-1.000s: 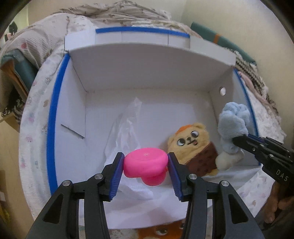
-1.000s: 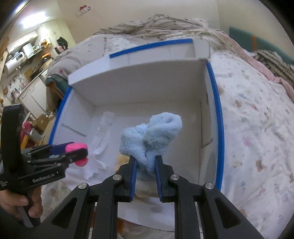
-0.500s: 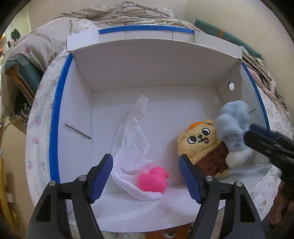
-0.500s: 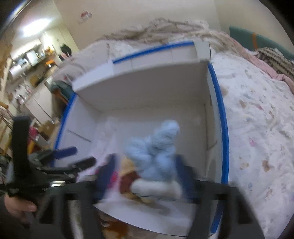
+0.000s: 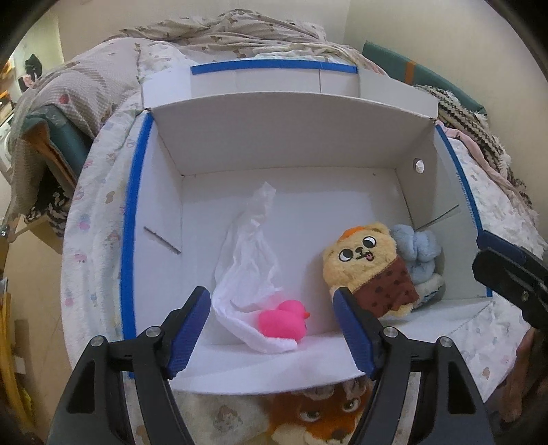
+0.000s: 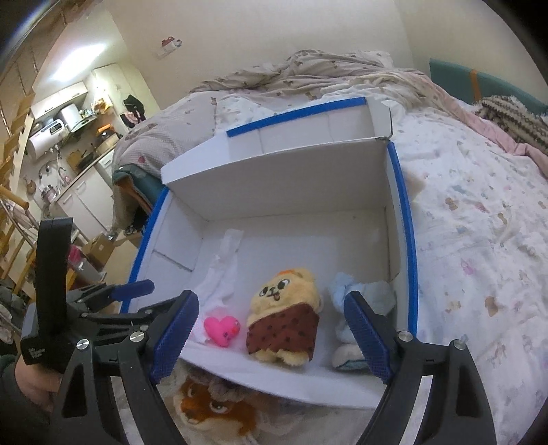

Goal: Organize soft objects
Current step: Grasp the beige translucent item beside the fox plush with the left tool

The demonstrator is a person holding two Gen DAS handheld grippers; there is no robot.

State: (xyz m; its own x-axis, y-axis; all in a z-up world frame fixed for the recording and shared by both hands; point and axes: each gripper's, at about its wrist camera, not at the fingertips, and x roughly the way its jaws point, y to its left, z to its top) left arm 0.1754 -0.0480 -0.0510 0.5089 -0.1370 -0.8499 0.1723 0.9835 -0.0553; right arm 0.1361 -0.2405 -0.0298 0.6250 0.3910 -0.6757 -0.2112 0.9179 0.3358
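A white box with blue-taped rims (image 5: 132, 205) (image 6: 400, 191) lies open on the bed. Inside lie a pink rubber duck (image 5: 282, 320) (image 6: 222, 327) on a crumpled white tissue (image 5: 248, 260) (image 6: 222, 274), a yellow bear plush in a brown dress (image 5: 370, 267) (image 6: 284, 315), and a light blue plush (image 5: 419, 253) (image 6: 373, 294) at the right wall. My left gripper (image 5: 272, 330) is open and empty above the box's near edge. My right gripper (image 6: 270, 339) is open and empty, also at the near edge.
An orange fox plush (image 5: 318, 417) (image 6: 212, 407) lies on the bed just in front of the box. A floral bedsheet (image 6: 479, 222) spreads to the right, with rumpled blankets (image 5: 222, 30) behind. The bed's left edge drops to the floor (image 5: 37, 301).
My left gripper opened and dropped the pink duck onto the tissue. My right gripper opened and dropped the blue plush beside the bear. Both grippers pulled back toward the near edge.
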